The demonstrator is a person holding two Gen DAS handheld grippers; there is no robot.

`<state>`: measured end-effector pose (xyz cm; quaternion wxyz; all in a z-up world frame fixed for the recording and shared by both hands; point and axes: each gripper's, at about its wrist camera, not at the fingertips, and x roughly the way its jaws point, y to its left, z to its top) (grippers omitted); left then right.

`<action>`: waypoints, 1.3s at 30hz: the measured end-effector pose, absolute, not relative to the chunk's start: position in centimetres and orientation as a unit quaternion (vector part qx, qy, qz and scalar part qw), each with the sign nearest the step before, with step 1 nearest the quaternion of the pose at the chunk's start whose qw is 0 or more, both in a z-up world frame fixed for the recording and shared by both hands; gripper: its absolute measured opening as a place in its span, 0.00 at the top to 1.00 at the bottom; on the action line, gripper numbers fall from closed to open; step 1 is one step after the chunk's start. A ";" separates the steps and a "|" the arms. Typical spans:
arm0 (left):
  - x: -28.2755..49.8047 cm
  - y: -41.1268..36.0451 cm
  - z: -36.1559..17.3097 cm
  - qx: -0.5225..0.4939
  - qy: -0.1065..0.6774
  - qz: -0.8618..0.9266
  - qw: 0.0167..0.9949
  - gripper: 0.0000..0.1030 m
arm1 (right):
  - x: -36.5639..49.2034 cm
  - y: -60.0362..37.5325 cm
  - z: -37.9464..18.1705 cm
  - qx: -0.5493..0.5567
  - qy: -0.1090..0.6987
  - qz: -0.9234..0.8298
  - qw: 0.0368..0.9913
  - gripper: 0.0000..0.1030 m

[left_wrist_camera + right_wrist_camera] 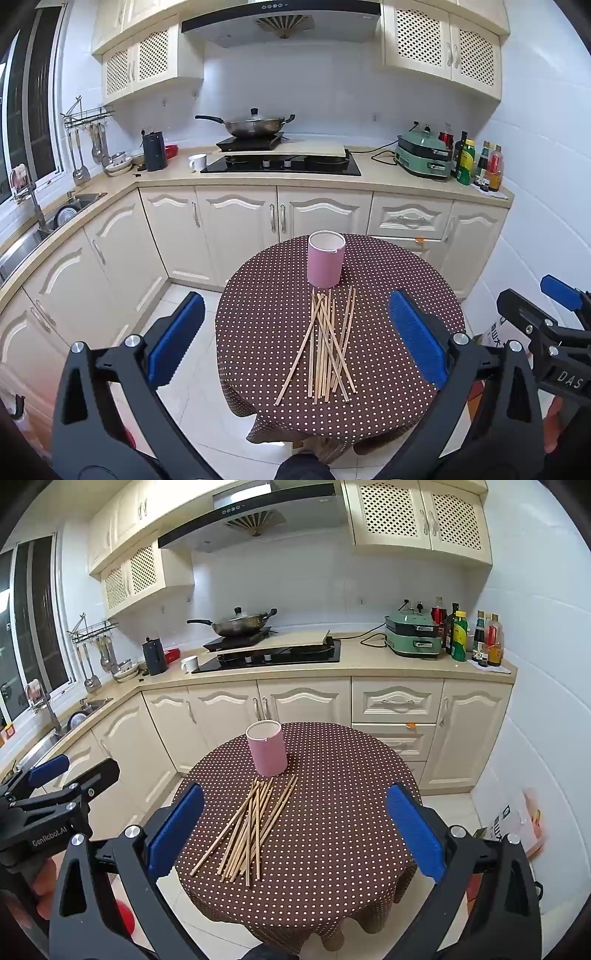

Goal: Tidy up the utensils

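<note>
Several wooden chopsticks [328,343] [251,827] lie in a loose crossed pile on a small round table [388,406] [332,849] covered with a brown polka-dot cloth. A pink cylindrical holder [326,264] [266,747] stands upright just beyond the pile, with nothing visible inside it. My left gripper [297,339] hovers above the near side of the table, open, its blue pads [177,339] wide apart with nothing between them. My right gripper [295,830] is open too, held beside the left one and empty. Each gripper shows at the edge of the other's view.
Cream kitchen cabinets [236,221] run behind the table, with a cooktop [280,164] and a wok [255,123] above them. A sink [55,218] is on the left counter, bottles [476,158] on the right. White tiled floor surrounds the table.
</note>
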<state>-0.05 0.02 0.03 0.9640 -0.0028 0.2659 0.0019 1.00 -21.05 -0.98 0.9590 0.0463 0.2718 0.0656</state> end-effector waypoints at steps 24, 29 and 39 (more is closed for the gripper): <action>-0.2 0.5 1.1 0.004 0.263 -0.008 0.965 0.05 | 1.2 -20.6 -1.0 0.045 0.272 0.066 0.959 0.08; 0.2 0.6 1.0 0.006 0.264 -0.007 0.965 0.05 | 1.3 -20.3 -1.1 0.047 0.273 0.066 0.959 0.08; -0.1 0.9 0.7 0.009 0.257 -0.006 0.966 0.05 | 1.3 -20.2 -1.2 0.051 0.273 0.066 0.958 0.08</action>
